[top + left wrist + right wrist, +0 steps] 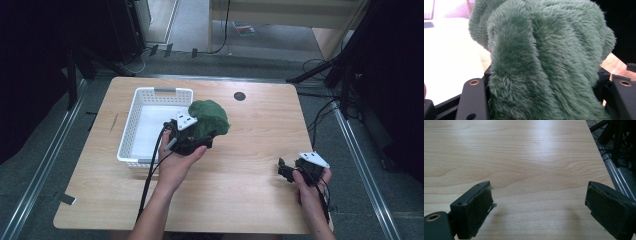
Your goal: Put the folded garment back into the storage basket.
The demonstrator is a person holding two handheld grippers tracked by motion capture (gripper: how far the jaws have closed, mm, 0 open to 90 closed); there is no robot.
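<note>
A fluffy green plush cloth (210, 116) is bunched up beside the right rim of the white plastic basket (131, 118), held off the table. My left gripper (192, 141) is shut on its lower part. In the left gripper view the green plush cloth (544, 60) bulges up between the two black jaws and hides their tips. Near the table's front right edge my right gripper (284, 169) rests low over the wood; in the right gripper view my right gripper (539, 211) is open with bare table between its padded fingertips (477, 206).
The wooden table (250, 145) has a round black cable port (239, 96) at the back. The basket looks empty inside. Cables, black stands and metal floor rails surround the table. Bare wood lies between the two hands.
</note>
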